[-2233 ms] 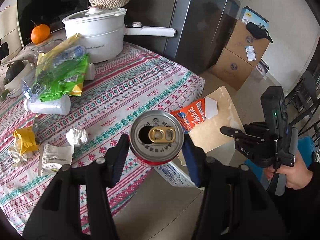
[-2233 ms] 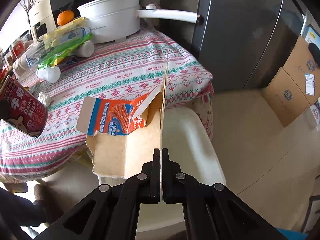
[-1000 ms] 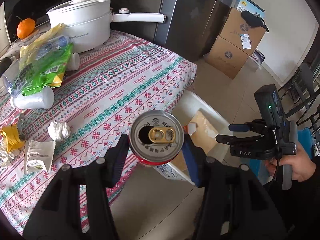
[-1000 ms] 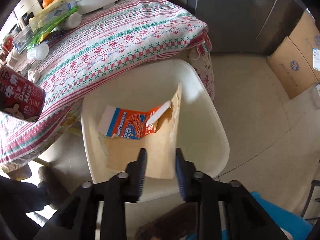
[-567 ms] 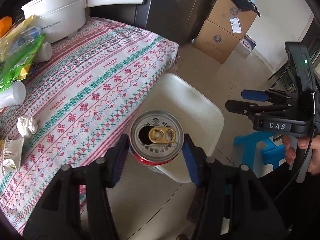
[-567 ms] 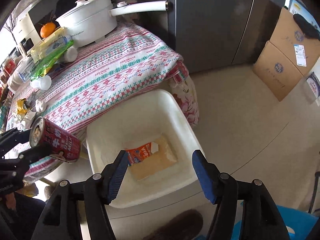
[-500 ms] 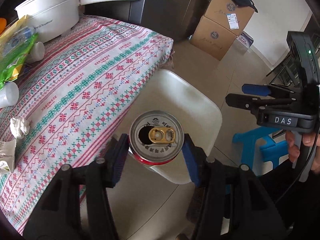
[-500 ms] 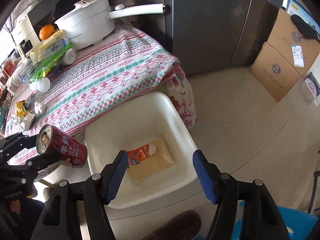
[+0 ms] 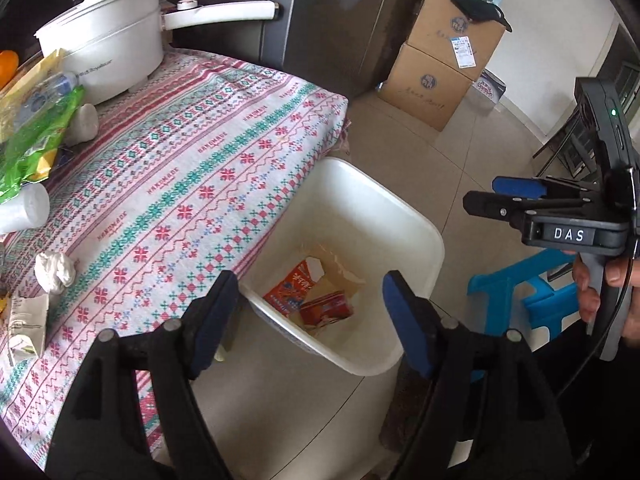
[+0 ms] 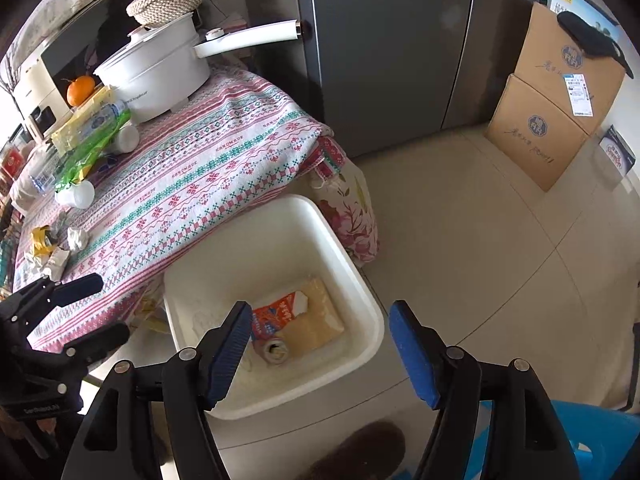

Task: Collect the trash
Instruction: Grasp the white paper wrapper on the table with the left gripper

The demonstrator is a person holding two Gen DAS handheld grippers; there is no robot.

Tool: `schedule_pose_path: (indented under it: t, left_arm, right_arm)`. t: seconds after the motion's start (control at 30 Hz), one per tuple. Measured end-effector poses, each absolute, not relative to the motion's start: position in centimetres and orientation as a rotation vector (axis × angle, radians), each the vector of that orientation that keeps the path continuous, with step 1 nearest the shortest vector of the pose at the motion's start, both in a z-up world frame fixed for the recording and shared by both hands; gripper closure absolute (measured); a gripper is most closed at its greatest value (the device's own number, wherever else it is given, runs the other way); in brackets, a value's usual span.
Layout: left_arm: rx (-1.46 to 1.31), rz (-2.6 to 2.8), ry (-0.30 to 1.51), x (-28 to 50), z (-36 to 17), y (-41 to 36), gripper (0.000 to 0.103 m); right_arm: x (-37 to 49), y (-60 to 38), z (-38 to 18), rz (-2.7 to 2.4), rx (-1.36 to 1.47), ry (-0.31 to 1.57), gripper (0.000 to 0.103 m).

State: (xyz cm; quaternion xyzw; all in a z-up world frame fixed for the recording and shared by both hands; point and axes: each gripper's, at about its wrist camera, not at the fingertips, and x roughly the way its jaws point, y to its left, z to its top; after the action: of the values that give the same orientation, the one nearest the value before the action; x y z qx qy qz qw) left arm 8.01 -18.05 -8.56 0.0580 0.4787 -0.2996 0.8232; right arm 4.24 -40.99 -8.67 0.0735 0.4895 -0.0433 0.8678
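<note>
On my left, the left tool has its blue-padded fingers spread wide apart with nothing between them, hanging over the near edge of the white bin that stands on the floor against the tabletop. From the right wrist view I see the same left tool low at the left edge, beside the hanging patterned cloth, its fingers parted and empty.

On the tabletop, toward its left end, trash is waiting: a crumpled white tissue, a folded paper packet, a white cup lying on its side, and a green snack wrapper just in front of the white pot.

Inside the bin I see the orange carton lying on a brown cardboard sheet, and the can on its side at the near end, touching the carton, its opened top facing my right camera.

Further right, my right tool is also spread wide and grips nothing, poised above the bin's near rim. In the left wrist view the right tool is held level, pointing left over the floor beyond the bin, with the right hand wrapped around its handle above a blue stool.
</note>
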Motion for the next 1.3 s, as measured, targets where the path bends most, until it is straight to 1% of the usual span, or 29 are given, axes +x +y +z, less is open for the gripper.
schedule_pose_path:
  t: [0.1,0.33,0.4,0.43,0.6,0.73,0.87,0.97,1.03,1.13,1.17,1.23,1.27,1.3]
  left_arm:
    - [0.111,-0.58,0.992,8.4,-7.5,-15.8,0.02]
    - [0.066,-0.428,0.977,9.5,-6.2,-9.4,0.014]
    - [0.053,-0.381,0.975,9.8,-6.0,-7.4,0.008]
    - [0.05,-0.353,0.974,10.0,-5.9,-6.3,0.007]
    - [0.003,-0.232,0.999,11.1,-6.2,-0.8,0.006]
    - [-0.065,-0.159,1.03,11.8,-6.9,3.1,0.006]
    - [-0.126,-0.154,1.087,12.3,-8.4,5.2,0.006]
    - [-0.156,-0.189,1.122,13.0,-9.8,5.2,0.006]
    - [-0.166,-0.197,1.138,13.7,-10.8,5.0,0.007]
    - [-0.183,-0.181,1.153,14.9,-12.1,4.9,0.013]
    - [-0.187,-0.176,1.158,15.2,-12.6,5.0,0.016]
    - [-0.182,-0.162,1.18,15.7,-13.5,4.9,0.026]
    - [-0.179,-0.156,1.192,15.9,-13.9,4.9,0.032]
    - [-0.177,-0.151,1.193,16.0,-14.2,4.9,0.032]
  right_arm:
    - [4.5,-40.2,-8.1,-0.075,0.147,1.01,0.03]
    - [5.5,-37.1,-6.9,-0.037,0.093,0.979,0.027]
    - [5.9,-36.1,-6.6,-0.021,0.081,0.972,0.026]
    - [6.2,-35.5,-6.4,-0.012,0.076,0.968,0.026]
    - [7.4,-32.3,-5.6,0.033,0.044,0.947,0.021]
    - [8.8,-29.2,-5.2,0.075,0.018,0.944,0.02]
    - [9.8,-26.1,-5.0,0.114,-0.018,0.941,0.02]
    - [10.5,-24.1,-5.3,0.134,-0.044,0.946,0.019]
    - [11.0,-23.2,-5.7,0.143,-0.052,0.956,0.019]
    - [11.7,-22.0,-6.2,0.151,-0.048,0.971,0.019]
    - [11.9,-21.7,-6.4,0.153,-0.044,0.976,0.019]
    - [12.3,-21.2,-6.6,0.155,-0.035,0.985,0.019]
    - [12.5,-21.0,-6.8,0.156,-0.029,0.989,0.019]
    - [12.7,-20.7,-6.9,0.156,-0.023,0.993,0.019]
